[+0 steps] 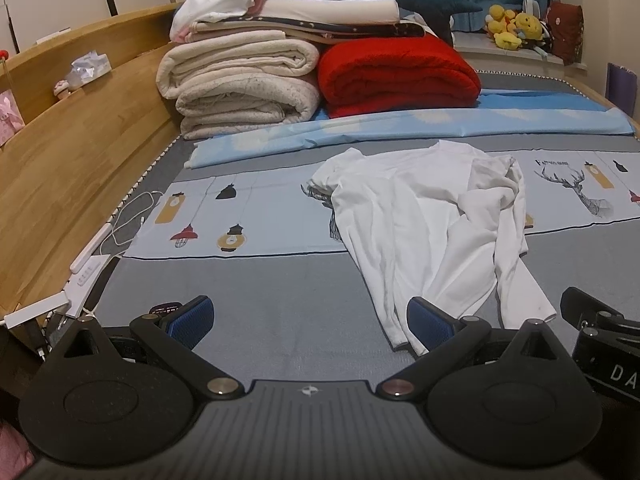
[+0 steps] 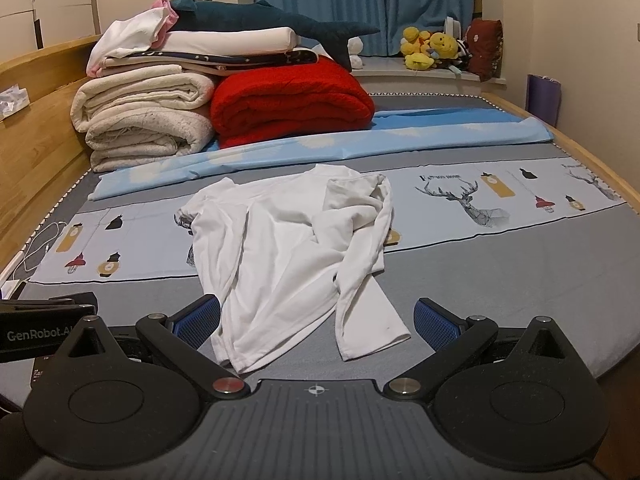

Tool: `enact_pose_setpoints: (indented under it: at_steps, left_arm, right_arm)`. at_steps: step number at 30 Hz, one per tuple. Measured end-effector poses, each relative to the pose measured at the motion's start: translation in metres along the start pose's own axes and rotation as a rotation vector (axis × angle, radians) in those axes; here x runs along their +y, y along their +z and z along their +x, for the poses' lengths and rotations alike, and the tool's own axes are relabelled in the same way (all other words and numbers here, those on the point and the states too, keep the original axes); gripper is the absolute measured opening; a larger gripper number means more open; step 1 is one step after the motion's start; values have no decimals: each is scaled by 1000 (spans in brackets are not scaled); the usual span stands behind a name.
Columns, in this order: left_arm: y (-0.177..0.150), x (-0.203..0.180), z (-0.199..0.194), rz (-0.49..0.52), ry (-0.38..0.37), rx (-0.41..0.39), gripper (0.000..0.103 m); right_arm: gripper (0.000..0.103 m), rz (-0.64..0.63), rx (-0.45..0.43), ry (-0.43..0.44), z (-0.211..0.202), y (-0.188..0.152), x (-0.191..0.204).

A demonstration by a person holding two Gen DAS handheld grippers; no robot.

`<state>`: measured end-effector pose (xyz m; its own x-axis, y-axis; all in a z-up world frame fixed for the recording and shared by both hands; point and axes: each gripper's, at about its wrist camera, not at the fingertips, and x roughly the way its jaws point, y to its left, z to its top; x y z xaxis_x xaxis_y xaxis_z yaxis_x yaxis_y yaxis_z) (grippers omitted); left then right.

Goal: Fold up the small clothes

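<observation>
A small white shirt (image 2: 296, 256) lies rumpled on the bed (image 2: 500, 280), one sleeve thrown across its body, hem toward six o'clock. The right claw (image 2: 318, 322) hangs low with its jaws spread wide, empty, the hem lying between them. The left claw (image 1: 310, 322) is just as wide open and empty, the shirt off at its two o'clock. Up at eleven o'clock sit stacked cream blankets (image 2: 140, 116) beside a folded red blanket (image 2: 292, 106).
</observation>
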<state>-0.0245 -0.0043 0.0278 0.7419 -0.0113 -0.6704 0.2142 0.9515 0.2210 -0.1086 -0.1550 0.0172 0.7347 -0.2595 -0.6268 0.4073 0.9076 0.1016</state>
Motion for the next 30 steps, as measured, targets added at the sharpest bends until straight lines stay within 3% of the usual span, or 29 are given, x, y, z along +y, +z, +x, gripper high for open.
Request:
enact_pose_setpoints:
  at_steps: [18, 22, 26, 30]
  left_arm:
    - [-1, 6, 26, -15, 10, 45, 103]
    - [26, 44, 63, -109, 20, 56, 103]
    - [77, 84, 125, -196, 2, 13, 103]
    - [134, 101, 209, -253, -110, -60, 103]
  right_arm:
    - [102, 6, 17, 1, 15, 3, -19]
    - [102, 21, -26, -35, 34, 29, -53]
    - [102, 14, -93, -65, 79, 73, -89]
    - [102, -32, -127, -35, 157, 131, -108]
